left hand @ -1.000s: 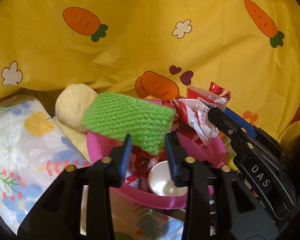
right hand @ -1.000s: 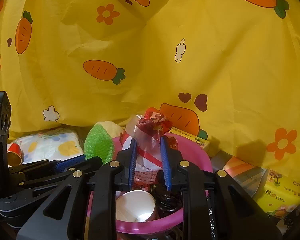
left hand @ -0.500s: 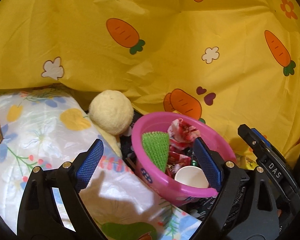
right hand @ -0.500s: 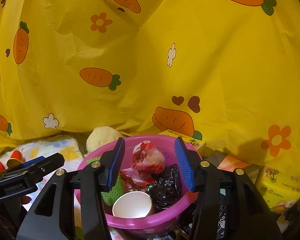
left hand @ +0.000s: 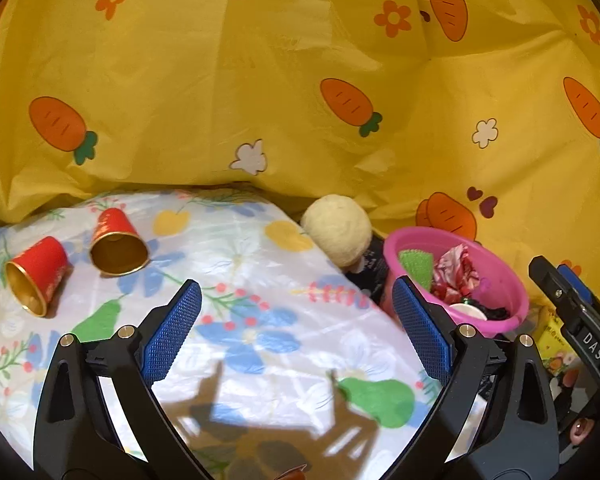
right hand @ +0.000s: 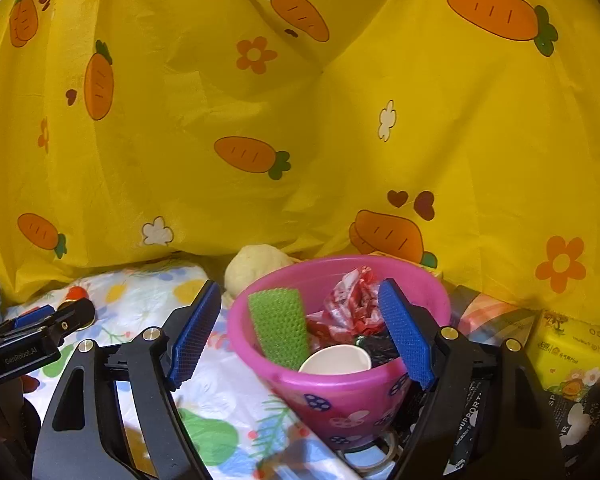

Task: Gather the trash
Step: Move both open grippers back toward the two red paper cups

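Observation:
A pink bucket (left hand: 512, 292) (right hand: 340, 384) stands at the right end of a floral cloth (left hand: 260, 320). It holds a green foam net (left hand: 418, 266) (right hand: 278, 324), a red-and-white wrapper (left hand: 456, 268) (right hand: 352, 300), a white paper cup (right hand: 336, 360) and black plastic (right hand: 374, 346). Two red paper cups (left hand: 36, 272) (left hand: 118, 240) lie on their sides at the cloth's far left. My left gripper (left hand: 296, 292) hovers over the cloth, jaws still opening, nothing between them. My right gripper (right hand: 300, 288) faces the bucket from the near side, jaws opening, clear of the trash.
A yellow carrot-print sheet (left hand: 260, 120) hangs behind everything. A cream fuzzy ball (left hand: 338, 232) rests between cloth and bucket. Right of the bucket are dark boxes and a yellow tissue pack (right hand: 568, 348). A tape roll (right hand: 364, 456) lies by the bucket's base.
My left gripper let go of the green net into the bucket, opened and swung left over the cloth. My right gripper released the red wrapper, opened and drew back.

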Available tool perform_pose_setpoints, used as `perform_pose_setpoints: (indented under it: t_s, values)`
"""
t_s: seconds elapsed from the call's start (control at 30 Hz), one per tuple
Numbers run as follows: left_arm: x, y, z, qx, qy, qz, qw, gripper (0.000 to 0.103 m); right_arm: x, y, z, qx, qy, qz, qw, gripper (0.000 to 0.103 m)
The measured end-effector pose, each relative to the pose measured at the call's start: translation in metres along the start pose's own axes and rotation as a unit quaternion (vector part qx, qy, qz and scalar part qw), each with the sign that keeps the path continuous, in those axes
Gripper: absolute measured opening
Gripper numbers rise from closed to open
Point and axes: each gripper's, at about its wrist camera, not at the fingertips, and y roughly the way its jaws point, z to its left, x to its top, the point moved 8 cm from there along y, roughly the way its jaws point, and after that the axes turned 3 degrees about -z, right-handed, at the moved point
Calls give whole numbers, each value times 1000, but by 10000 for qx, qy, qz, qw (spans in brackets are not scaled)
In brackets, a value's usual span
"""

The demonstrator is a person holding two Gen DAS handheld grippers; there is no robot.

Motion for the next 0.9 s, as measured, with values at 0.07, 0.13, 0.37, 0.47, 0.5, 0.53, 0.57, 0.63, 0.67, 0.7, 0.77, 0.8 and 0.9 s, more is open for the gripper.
perform_pose_setpoints:
  t_s: [0.07, 0.13, 0.37, 0.47, 0.5, 0.53, 0.57, 0.63, 0.67, 0.7, 0.77, 0.8, 0.9]
  values:
    - [-4, -13, 19, 251, 14, -21, 9997, 95, -5, -4, 14, 130, -47, 39, 9999, 79]
    - [-9, -24, 38, 473, 33, -36, 9989, 95, -10, -8, 29, 279, -117, 90, 9995, 79]
    - [-19, -53, 122, 1472, -139, -52, 9890, 95, -30, -17, 88, 805, -435, 314, 9953, 79]
    - [-20, -62, 159, 1834, -360, -87, 9823, 95, -35, -18, 113, 1019, -541, 378, 9926, 79]
    - [-20, -65, 171, 1939, -436, -86, 9800, 95, -37, -17, 122, 1087, -572, 397, 9916, 79]
    - [-21, -67, 182, 2032, -507, -76, 9778, 95, -38, -16, 129, 1150, -600, 417, 9907, 79]
    - [-22, -69, 193, 2107, -575, -68, 9758, 95, -39, -15, 137, 1207, -627, 443, 9897, 79]
    - [-22, -73, 212, 2268, -670, -86, 9716, 95, -41, -11, 154, 1338, -692, 495, 9873, 79]
    - [-22, -75, 219, 2358, -694, -99, 9693, 95, -42, -9, 163, 1405, -721, 523, 9861, 79]
    - [-23, -77, 227, 2441, -711, -104, 9671, 95, -44, -8, 170, 1456, -750, 547, 9850, 79]
    - [-25, -79, 241, 2588, -743, -63, 9630, 95, -47, -5, 187, 1587, -837, 600, 9819, 79]
    - [-26, -80, 248, 2647, -756, -48, 9614, 95, -48, -3, 195, 1637, -894, 606, 9806, 79]
    - [-27, -82, 263, 2793, -773, -35, 9571, 95, -50, 2, 218, 1793, -1030, 647, 9762, 79]
